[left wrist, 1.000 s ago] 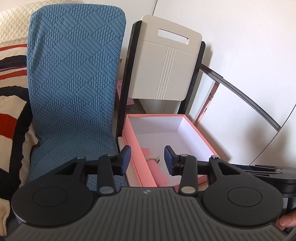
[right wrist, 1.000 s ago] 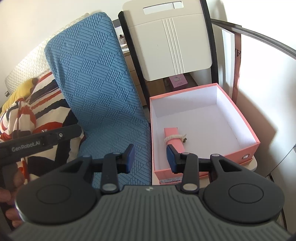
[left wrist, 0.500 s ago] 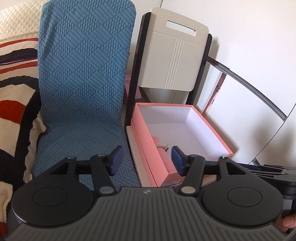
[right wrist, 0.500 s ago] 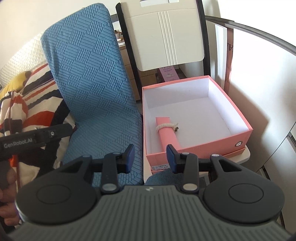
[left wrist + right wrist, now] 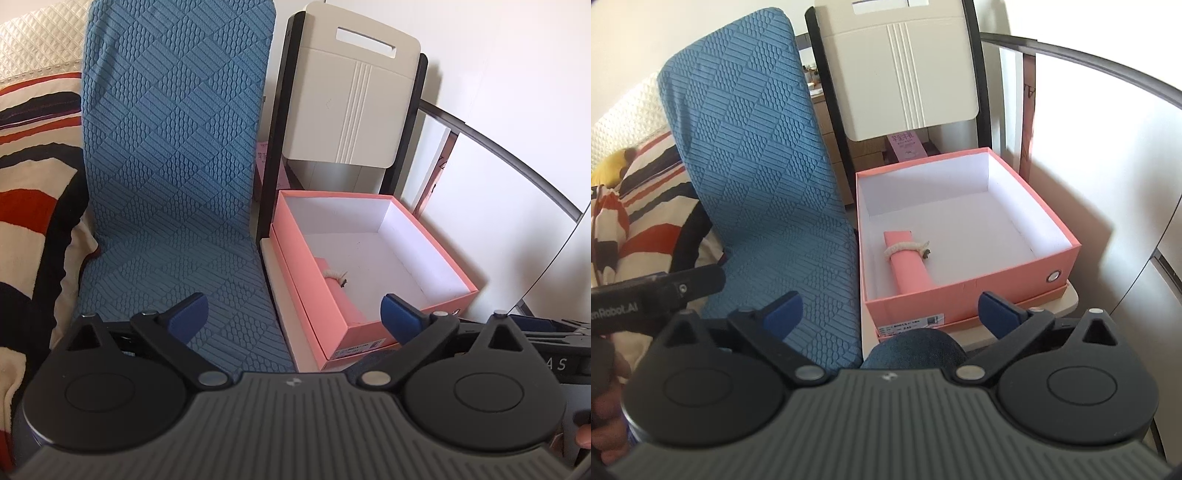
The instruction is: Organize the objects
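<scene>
Right wrist view: right gripper [image 5: 890, 314] spread wide before pink box [image 5: 967, 291].

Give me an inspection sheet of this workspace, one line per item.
Surface: cream chair seat bearing the pink box.
Job's things: pink box open, lid nested underneath; pink roll tied with cord lies inside, near its left wall.
Clutter: pink printed card behind the chair.
Grippers: left gripper and right gripper both empty, jaws wide apart, short of the box.
Cables: nothing seen.
Surroundings: blue textured cushion, striped blanket, white wall.
</scene>
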A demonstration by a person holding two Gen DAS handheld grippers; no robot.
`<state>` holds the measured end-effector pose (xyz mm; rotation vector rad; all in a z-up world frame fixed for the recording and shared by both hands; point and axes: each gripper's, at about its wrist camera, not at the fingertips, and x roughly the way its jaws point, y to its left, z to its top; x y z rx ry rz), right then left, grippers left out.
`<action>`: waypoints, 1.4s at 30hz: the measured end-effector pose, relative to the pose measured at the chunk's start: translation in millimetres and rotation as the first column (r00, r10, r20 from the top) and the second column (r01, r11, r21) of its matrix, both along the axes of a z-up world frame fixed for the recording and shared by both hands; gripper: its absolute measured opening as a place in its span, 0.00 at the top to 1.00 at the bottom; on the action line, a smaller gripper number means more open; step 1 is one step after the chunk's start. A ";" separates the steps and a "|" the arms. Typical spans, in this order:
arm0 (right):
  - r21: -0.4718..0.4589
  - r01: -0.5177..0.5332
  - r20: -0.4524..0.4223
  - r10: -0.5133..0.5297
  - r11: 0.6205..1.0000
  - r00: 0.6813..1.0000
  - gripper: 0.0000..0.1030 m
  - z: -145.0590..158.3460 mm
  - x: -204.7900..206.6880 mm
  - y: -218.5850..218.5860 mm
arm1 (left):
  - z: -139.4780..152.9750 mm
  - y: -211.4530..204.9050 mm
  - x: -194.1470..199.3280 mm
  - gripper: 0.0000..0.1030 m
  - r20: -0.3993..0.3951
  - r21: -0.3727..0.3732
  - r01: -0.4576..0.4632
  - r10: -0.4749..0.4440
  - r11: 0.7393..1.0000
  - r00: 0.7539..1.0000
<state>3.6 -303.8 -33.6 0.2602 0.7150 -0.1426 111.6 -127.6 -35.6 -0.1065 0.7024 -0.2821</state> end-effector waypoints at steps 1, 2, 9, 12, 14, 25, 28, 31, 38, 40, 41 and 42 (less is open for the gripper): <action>0.005 0.000 -0.003 0.000 1.000 1.000 0.00 -1.3 0.1 -0.2 | -1.3 0.1 0.5 0.01 -0.005 0.000 0.000 0.000 1.000 1.000; 0.007 0.000 -0.006 0.000 1.000 1.000 0.00 -2.7 0.2 0.3 | -2.8 -0.1 0.9 0.00 -0.010 0.000 0.001 -0.001 1.000 1.000; -0.011 0.001 -0.018 -0.001 1.000 1.000 0.00 -4.0 2.6 1.3 | -5.8 1.1 2.4 0.00 -0.016 0.014 -0.012 0.012 1.000 1.000; -0.021 0.005 -0.020 -0.005 1.000 1.000 0.00 -3.8 3.3 1.0 | -5.6 1.3 2.4 0.00 -0.016 0.020 -0.011 0.012 1.000 1.000; -0.024 0.005 -0.022 -0.006 1.000 1.000 0.00 -3.8 3.8 0.8 | -5.7 1.3 2.3 0.00 -0.017 0.019 -0.009 0.010 1.000 1.000; -0.048 0.002 -0.032 -0.004 0.999 0.999 0.00 -4.0 4.6 0.3 | -11.1 0.3 5.1 0.00 -0.046 0.025 -0.006 0.007 1.000 0.999; -0.051 0.001 -0.038 -0.003 0.999 0.999 0.00 -4.7 5.8 0.9 | -11.4 1.1 5.5 0.00 -0.050 0.020 -0.004 0.005 1.000 0.999; -0.054 0.001 -0.037 -0.003 0.999 0.999 0.00 -3.8 6.8 1.1 | -10.5 1.8 6.0 0.00 -0.052 0.021 -0.006 0.007 1.000 0.999; -0.065 0.003 -0.039 -0.006 0.998 0.999 0.00 -3.8 7.6 0.6 | -11.1 1.3 6.1 0.00 -0.061 0.026 -0.010 0.012 1.000 0.998; -0.069 0.003 -0.043 -0.006 0.998 0.999 0.00 -4.4 8.4 1.6 | -12.0 1.8 6.0 0.00 -0.064 0.030 -0.012 0.014 0.999 0.998; -0.070 0.002 -0.043 -0.005 0.998 0.999 0.00 -4.7 8.6 2.0 | -12.3 2.2 5.9 0.00 -0.065 0.031 -0.013 0.015 0.999 0.998; -0.070 0.001 -0.043 -0.004 0.998 0.999 0.00 -4.7 8.5 2.5 | -12.3 2.5 5.7 0.00 -0.065 0.031 -0.013 0.015 0.999 0.998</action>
